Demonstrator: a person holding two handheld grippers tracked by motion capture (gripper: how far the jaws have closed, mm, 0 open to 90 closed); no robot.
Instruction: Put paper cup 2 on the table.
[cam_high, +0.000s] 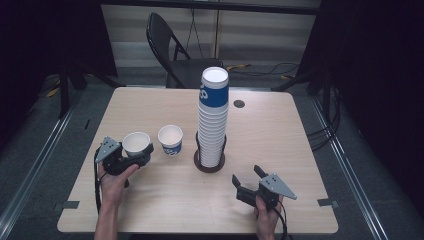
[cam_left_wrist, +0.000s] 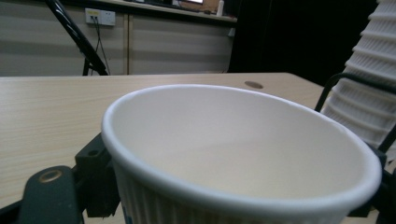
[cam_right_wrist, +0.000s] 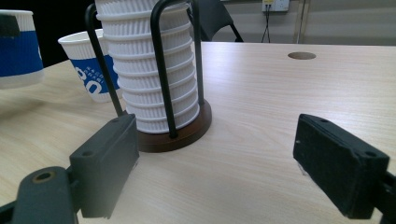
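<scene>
A person seated at a pale wooden table (cam_high: 280, 150) works two hand-held grippers among paper cups. The left gripper (cam_high: 142, 152) has its jaws closed around a white ribbed paper cup (cam_high: 136, 142), which stands upright near the table's left front; in the left gripper view the cup's open mouth (cam_left_wrist: 238, 144) sits between the black jaws, its inside white and bare. Just beside it, to the right and not touching, stands a second cup (cam_high: 170, 139) with a blue band carrying white lettering, too small and partly turned away to be read; the right gripper view shows the same blue band and white characters (cam_right_wrist: 91, 74), still illegible. A tall stack of white ribbed cups (cam_high: 213, 125) rises from a round dark wooden base (cam_high: 209, 165) with black wire uprights, near the table's middle; the top cup wears a blue sleeve with a white mark that cannot be made out. The right gripper (cam_high: 249, 176) hovers over the table's right front, its jaws spread wide and holding nothing, pointed toward the stack's base (cam_right_wrist: 187, 133). A round cable hole (cam_high: 239, 104) marks the tabletop behind the stack, and a dark folding chair (cam_high: 172, 50) stands beyond the far edge.
</scene>
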